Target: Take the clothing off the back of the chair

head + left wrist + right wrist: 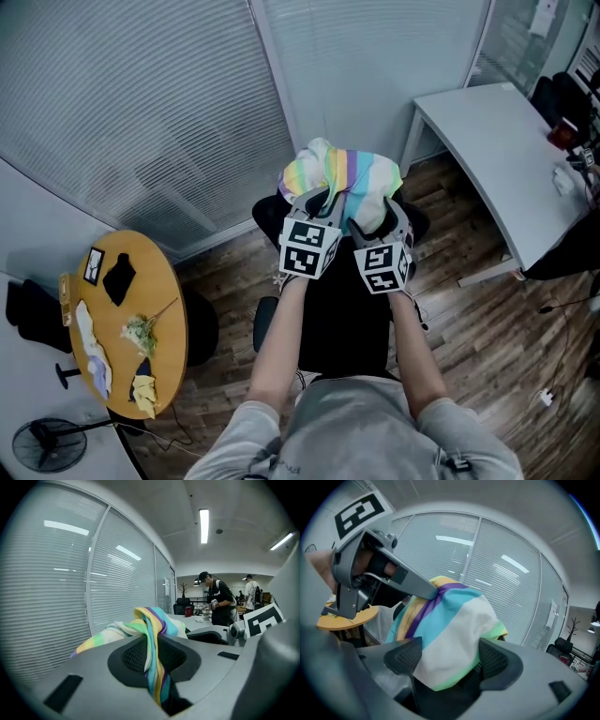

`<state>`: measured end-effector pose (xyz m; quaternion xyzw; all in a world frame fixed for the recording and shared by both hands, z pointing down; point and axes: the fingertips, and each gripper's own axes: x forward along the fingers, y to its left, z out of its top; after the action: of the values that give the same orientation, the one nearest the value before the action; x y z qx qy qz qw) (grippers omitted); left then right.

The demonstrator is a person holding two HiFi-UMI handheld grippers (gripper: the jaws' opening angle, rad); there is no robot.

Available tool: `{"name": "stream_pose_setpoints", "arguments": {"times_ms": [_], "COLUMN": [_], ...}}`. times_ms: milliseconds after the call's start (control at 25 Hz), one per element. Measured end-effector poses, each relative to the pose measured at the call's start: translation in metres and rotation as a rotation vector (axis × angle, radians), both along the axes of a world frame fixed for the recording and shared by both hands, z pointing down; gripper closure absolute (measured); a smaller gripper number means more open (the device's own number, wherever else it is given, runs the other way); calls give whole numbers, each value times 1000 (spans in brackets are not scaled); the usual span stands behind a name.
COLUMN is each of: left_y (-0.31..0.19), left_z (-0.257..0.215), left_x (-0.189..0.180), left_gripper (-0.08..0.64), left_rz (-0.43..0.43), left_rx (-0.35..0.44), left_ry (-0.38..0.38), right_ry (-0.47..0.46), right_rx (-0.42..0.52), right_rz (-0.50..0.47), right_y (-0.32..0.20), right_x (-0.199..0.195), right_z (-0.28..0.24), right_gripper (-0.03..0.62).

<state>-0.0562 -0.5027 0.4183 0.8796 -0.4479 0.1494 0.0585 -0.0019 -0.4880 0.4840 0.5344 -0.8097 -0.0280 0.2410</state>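
Note:
A pastel striped garment [342, 183] is draped over the top of a black office chair [342, 323]. My left gripper [322, 206] is at its left side, shut on a pinched fold of the cloth [151, 634] that hangs down between the pads [133, 656]. My right gripper [380, 223] is at the garment's right side. Its jaws stand wide open, with a bulge of the fabric [454, 634] lying between the pads [499, 660] and not squeezed. In the right gripper view the left gripper [433, 592] bites the cloth's upper left. The chair back is mostly hidden under the garment.
A round wooden table [173, 314] with small items stands to the left, a fan [47, 445] below it. A white desk [506, 159] is at the right. Glass walls with blinds [169, 112] stand behind the chair. People [218, 604] are far off in the office.

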Motion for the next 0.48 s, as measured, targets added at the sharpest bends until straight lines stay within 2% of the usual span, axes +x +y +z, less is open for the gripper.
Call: {"name": "stream_pose_setpoints", "arguments": {"times_ms": [400, 480], "left_y": [58, 68], "left_z": [-19, -25], "left_x": [5, 7], "left_gripper": [494, 494], "left_rz": [48, 64], "left_rx": [46, 54], "left_ry": [30, 35], "right_ry": [-45, -68], "right_rx": [65, 80], "right_rz": [39, 40], "right_y": [15, 18], "right_x": [-11, -13], "right_z": [-12, -18], "right_gripper": [232, 255]}}
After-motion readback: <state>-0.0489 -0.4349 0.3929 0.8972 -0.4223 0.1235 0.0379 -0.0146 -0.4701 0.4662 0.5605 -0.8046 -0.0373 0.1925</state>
